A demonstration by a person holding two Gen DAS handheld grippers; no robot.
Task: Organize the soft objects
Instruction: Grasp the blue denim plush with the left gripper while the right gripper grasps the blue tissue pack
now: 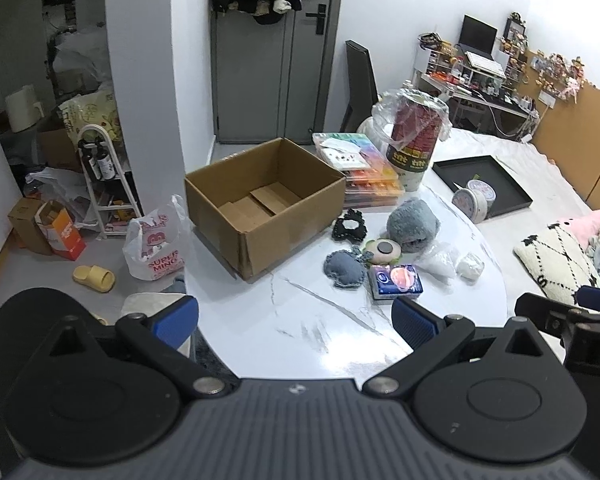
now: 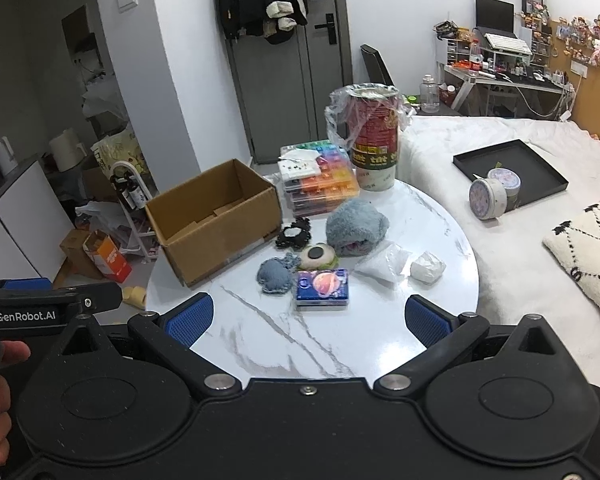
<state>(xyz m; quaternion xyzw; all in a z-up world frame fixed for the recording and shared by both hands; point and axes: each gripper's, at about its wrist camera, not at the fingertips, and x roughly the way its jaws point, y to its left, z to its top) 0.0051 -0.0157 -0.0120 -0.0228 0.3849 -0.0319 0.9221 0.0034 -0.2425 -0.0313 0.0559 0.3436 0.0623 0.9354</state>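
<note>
An open, empty cardboard box [image 1: 260,204] [image 2: 216,220] stands on the round white marble table [image 1: 300,320] [image 2: 340,340]. To its right lie soft objects: a grey fluffy bundle [image 1: 412,226] [image 2: 356,224], a black scrunchie [image 1: 350,226] [image 2: 294,232], a round plush with a dark disc [image 1: 384,250] [image 2: 318,258], a blue-grey knitted piece [image 1: 344,268] [image 2: 274,276], a blue tissue pack [image 1: 396,280] [image 2: 323,289], a clear bag [image 1: 440,262] [image 2: 384,264] and a white wad [image 1: 470,266] [image 2: 428,268]. My left gripper [image 1: 296,322] and right gripper [image 2: 308,318] are open, empty, above the near table edge.
A stack of colourful plastic cases [image 1: 364,168] [image 2: 320,180] and a tall red can in plastic [image 1: 414,140] [image 2: 374,136] stand behind the soft things. A bed with a black tray [image 1: 484,184] [image 2: 512,172] lies right. Bags, boxes and a rack [image 1: 104,184] clutter the floor left.
</note>
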